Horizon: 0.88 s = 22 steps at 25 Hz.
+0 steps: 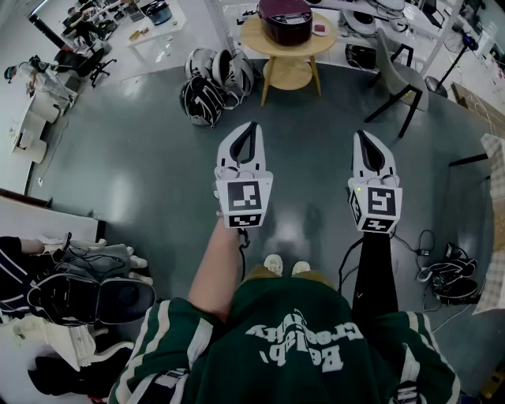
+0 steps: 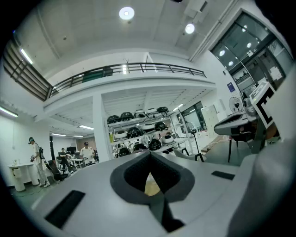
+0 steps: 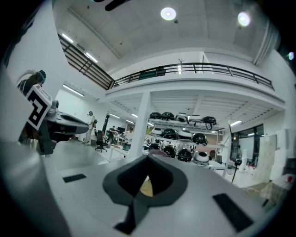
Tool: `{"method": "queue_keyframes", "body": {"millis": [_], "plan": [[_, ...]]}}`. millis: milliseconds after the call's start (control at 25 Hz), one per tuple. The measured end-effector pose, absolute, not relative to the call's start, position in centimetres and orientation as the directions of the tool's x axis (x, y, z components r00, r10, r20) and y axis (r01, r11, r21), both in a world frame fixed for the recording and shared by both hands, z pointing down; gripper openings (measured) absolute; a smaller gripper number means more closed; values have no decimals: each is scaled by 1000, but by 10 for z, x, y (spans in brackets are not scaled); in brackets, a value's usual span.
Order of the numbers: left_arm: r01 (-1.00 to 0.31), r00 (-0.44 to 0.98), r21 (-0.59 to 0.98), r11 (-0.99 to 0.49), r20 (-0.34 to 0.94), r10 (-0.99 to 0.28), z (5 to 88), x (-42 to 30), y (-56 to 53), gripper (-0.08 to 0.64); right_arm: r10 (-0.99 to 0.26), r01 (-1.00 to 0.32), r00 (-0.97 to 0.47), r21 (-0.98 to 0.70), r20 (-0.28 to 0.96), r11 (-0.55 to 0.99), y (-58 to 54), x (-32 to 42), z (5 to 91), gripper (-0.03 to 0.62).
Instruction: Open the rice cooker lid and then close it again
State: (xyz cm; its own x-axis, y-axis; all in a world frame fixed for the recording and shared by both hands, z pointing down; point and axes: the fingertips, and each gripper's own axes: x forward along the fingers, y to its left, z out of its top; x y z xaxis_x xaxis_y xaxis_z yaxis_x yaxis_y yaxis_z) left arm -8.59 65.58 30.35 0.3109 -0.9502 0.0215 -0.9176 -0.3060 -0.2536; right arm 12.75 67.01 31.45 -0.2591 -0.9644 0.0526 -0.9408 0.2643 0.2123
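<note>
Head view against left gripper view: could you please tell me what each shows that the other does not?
Only the head view plainly shows the closed rice cooker on its round table. Only the left gripper view shows the balcony railing and the shelves of helmets. Both show the left gripper and the right gripper, jaws shut and empty.

Open-plan lab, helmet-stacked shelves [image 3: 181,132], cluttered workbench [image 1: 154,28], mezzanine railing [image 2: 125,69]
</note>
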Motion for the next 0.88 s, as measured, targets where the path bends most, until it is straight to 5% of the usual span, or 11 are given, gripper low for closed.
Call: {"method": "queue_keyframes", "body": {"millis": [400, 560, 880], "plan": [[-909, 355, -216, -356, 43, -934, 311, -149, 657, 2, -977, -960, -206, 182, 62, 214, 673, 62, 319, 6], [-912, 370, -179, -370, 36, -928, 313, -157, 650, 3, -975, -962, -216, 164, 43, 220, 668, 53, 313, 75], [-901, 416, -136, -413, 11, -909, 313, -143, 608, 121, -972, -960, -234, 158, 4, 232, 629, 60, 310, 95]]}}
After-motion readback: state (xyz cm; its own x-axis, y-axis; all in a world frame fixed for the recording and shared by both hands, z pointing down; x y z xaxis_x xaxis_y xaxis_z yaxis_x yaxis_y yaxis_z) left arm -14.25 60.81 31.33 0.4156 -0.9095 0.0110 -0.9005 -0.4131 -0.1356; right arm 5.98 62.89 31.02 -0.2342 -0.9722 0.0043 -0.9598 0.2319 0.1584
